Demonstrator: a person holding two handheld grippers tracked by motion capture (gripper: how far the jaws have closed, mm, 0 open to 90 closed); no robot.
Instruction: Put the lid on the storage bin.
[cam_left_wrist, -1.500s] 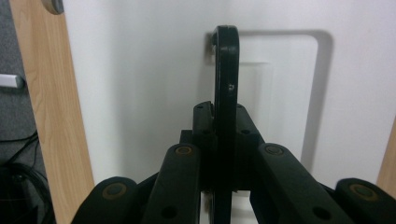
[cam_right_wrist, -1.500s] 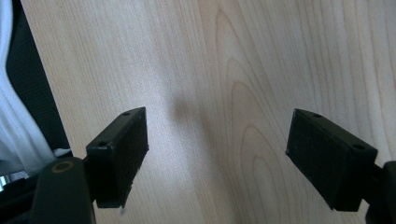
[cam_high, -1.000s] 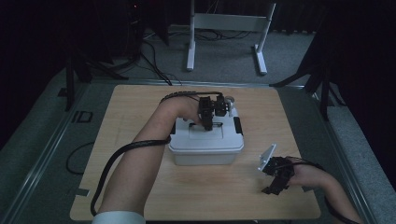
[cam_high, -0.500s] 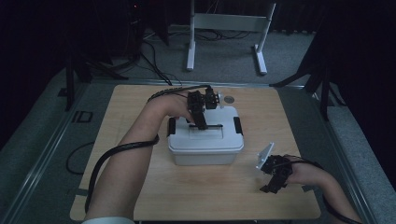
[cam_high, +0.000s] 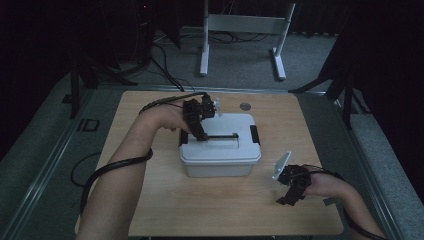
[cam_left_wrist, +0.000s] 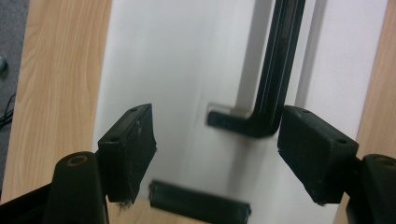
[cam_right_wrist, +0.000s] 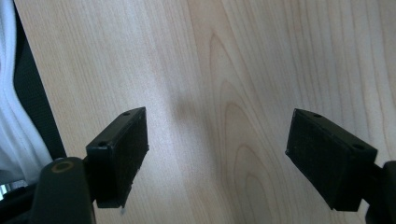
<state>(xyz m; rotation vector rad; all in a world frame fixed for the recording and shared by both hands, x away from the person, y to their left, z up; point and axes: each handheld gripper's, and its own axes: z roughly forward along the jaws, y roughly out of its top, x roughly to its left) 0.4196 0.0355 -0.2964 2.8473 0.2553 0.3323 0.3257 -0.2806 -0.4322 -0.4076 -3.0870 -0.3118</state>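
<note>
Left gripper (cam_left_wrist: 217, 154) over white box (cam_high: 220, 150) lid, jaws spread
Jaws have just been opening, nothing gripped; black handle (cam_left_wrist: 275, 79) just beyond them. Box mid-bench (cam_high: 150, 200). Right gripper (cam_right_wrist: 217, 158) spread, empty, over bare wood.

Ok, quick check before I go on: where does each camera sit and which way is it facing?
High view: above the person's side, looking forward and down at the table; both forearms, left gripper, right gripper.
Left gripper view: rides the left gripper, looking down on the white box and its black handle; jaws have just been opening, nothing clamped.
Right gripper view: rides the right gripper, facing bare tabletop; jaws open.
Shared: the box, in the high and left gripper views.
</note>
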